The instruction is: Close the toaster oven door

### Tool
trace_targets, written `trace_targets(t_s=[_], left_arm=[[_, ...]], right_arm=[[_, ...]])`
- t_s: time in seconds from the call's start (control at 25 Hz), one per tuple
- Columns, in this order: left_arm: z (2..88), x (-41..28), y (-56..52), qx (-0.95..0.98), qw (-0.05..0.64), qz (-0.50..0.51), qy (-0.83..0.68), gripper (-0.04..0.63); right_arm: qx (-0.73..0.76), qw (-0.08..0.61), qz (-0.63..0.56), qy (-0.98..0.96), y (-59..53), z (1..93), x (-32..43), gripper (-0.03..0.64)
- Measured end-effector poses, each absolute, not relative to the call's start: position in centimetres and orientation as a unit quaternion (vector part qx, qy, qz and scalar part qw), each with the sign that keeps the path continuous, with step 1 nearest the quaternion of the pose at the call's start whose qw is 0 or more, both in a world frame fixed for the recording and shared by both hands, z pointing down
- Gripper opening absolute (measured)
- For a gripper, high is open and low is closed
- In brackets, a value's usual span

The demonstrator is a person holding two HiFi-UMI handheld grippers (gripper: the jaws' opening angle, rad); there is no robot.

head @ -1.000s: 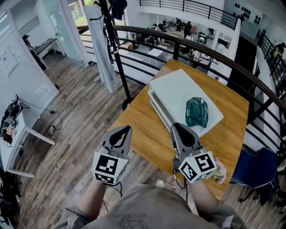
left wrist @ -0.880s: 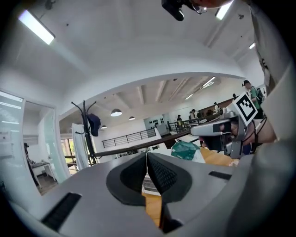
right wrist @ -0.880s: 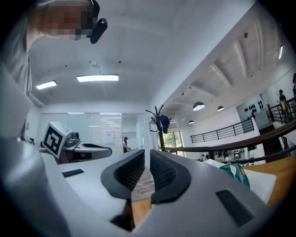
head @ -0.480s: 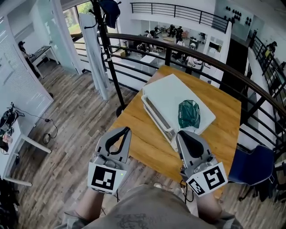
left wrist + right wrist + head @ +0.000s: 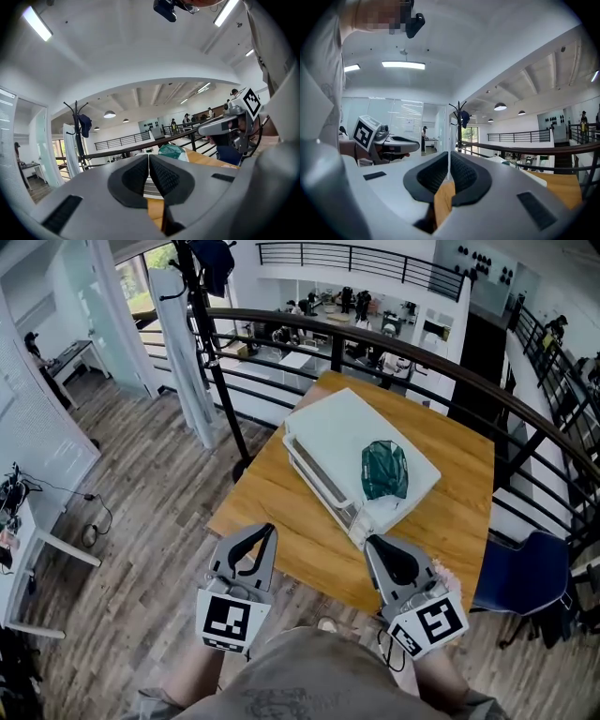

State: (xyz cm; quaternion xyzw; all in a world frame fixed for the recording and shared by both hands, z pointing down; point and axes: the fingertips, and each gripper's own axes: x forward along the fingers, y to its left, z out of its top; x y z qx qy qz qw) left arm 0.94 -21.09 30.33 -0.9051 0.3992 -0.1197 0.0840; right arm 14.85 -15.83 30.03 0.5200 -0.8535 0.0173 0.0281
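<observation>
The white toaster oven point(image 5: 342, 432) stands on the wooden table point(image 5: 272, 502) with a green crumpled bag point(image 5: 384, 470) on its top. Its front with the long handle point(image 5: 317, 479) faces left, and the door looks flush against the body. My right gripper point(image 5: 376, 543) is shut on nothing, its tip just short of the oven's near corner. My left gripper point(image 5: 261, 532) is shut and empty over the table's near edge. In the left gripper view the pads point(image 5: 161, 176) meet, with the green bag point(image 5: 171, 151) beyond them. In the right gripper view the pads point(image 5: 436, 173) meet too.
A black railing point(image 5: 394, 343) curves round the table's far side. A coat stand point(image 5: 202, 306) rises at the back left. A blue chair point(image 5: 520, 582) stands to the right of the table. Wooden floor point(image 5: 141, 549) lies to the left.
The view has shifted, so the oven sits higher and further left. Both grippers have drawn back a little toward me; the right tip no longer overlaps the oven's front corner.
</observation>
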Motion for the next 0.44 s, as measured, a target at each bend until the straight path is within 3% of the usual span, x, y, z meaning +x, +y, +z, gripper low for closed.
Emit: trace_targets(t_s=[0.44], left_arm=[[31.08,1.14,-20.73,-0.905,0.078,-0.132,0.398,0.02]], right_arm=[[0.53,0.02,0.016,-0.848,-15.62,29.88,15.44,0.041]])
